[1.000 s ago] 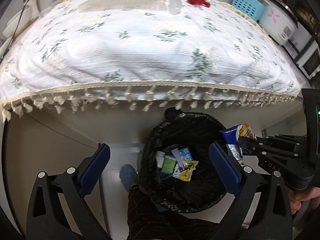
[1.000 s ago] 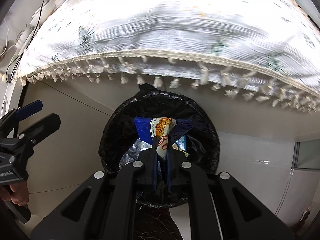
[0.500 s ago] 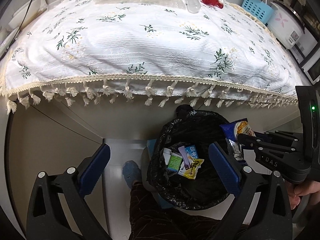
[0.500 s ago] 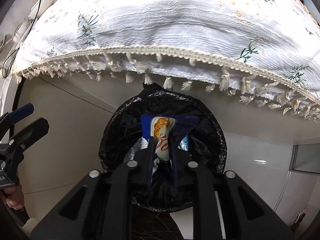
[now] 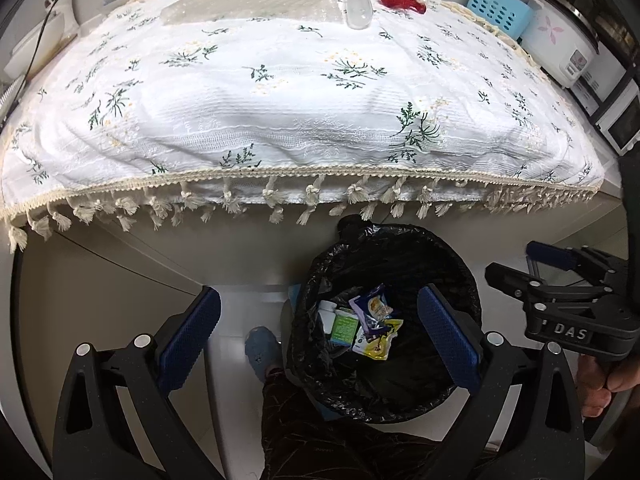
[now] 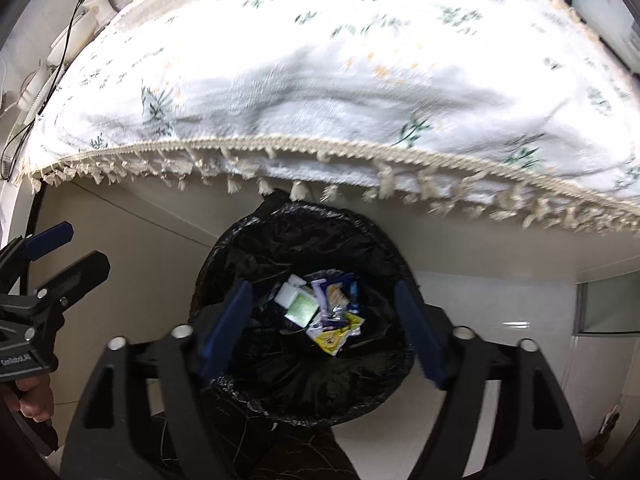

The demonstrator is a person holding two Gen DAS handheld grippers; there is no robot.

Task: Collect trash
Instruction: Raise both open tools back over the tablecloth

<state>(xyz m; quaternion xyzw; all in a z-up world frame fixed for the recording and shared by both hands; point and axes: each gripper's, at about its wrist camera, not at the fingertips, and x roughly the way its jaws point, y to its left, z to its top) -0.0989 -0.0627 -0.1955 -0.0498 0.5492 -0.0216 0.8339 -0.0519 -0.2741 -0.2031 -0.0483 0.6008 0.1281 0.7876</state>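
Right tongs [image 6: 320, 328] hang over the black-lined bin [image 6: 224, 256], jaws opening with nothing between them; left tongs [image 5: 316, 336] gape empty too. Wrappers [image 6: 332, 320] lie at the bin's bottom. I worry about the red scrap [image 5: 402, 0] across the bench [image 5: 280, 88]: reaching could snag the fringed cloth [image 5: 312, 196].

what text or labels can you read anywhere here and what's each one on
"DAS": white letters on the black body of the right tongs, seen from the left wrist view.
A small white label on the body of the left tongs, in the right wrist view: too blurred to read for sure.
Print on the wrappers in the trash bin: too small to read.
Badge on the rice cooker: too small to read.
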